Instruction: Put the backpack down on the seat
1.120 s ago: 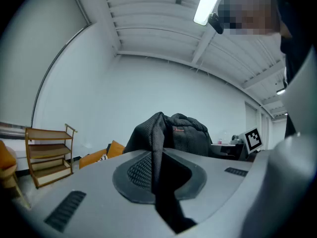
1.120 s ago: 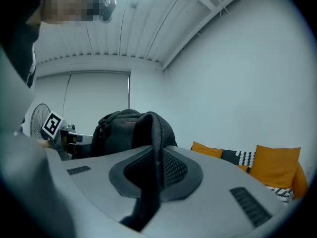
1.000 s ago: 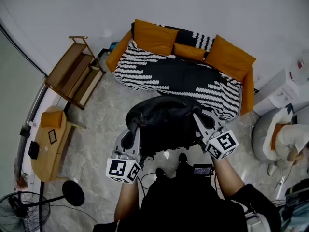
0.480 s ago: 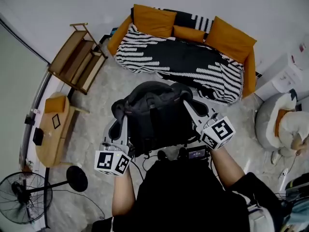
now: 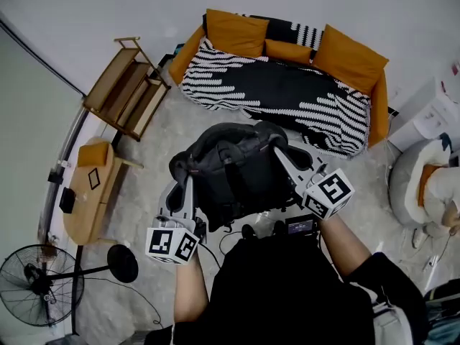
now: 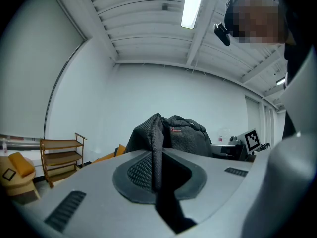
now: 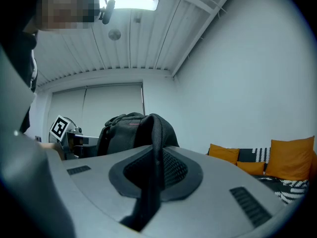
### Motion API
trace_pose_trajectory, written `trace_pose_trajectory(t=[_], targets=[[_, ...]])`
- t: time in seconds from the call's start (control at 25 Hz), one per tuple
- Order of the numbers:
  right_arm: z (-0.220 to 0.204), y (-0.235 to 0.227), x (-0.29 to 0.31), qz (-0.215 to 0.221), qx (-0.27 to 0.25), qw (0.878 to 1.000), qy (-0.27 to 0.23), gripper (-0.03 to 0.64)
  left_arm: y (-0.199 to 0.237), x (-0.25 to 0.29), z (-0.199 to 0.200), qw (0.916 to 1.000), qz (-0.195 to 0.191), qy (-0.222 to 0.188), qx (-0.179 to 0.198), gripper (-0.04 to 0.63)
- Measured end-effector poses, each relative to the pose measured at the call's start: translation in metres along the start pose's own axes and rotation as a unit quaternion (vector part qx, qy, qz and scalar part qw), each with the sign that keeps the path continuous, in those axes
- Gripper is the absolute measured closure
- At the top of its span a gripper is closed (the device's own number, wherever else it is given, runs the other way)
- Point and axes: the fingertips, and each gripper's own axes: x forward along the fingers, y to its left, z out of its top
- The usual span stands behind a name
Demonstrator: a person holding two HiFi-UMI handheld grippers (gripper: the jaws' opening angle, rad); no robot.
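We see the left hand-held gripper (image 6: 157, 157) and right hand-held gripper (image 7: 154, 162) each clamped on a strap (image 6: 155, 133) of the black backpack (image 5: 233, 167), which hangs between them. The sofa (image 5: 287, 92) lies ahead, well apart.

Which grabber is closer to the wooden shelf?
Left. The left gripper grips the backpack on the side toward the wooden shelf; the right gripper grips its far side.
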Motion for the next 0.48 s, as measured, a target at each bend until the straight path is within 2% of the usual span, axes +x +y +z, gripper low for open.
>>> trace_pose_trajectory(t=[0.12,0.48], targets=[[0.014,-0.023,0.002,0.003,0.002,1.0,-0.003,0.569,-0.01,0.019,0.01,0.9999,0.009,0.0,0.008,0.558],[0.014,-0.029,0.005,-0.009,-0.027,1.0,0.0,0.569,-0.013,0.019,0.005,0.9984,0.051,-0.004,0.024,0.558]])
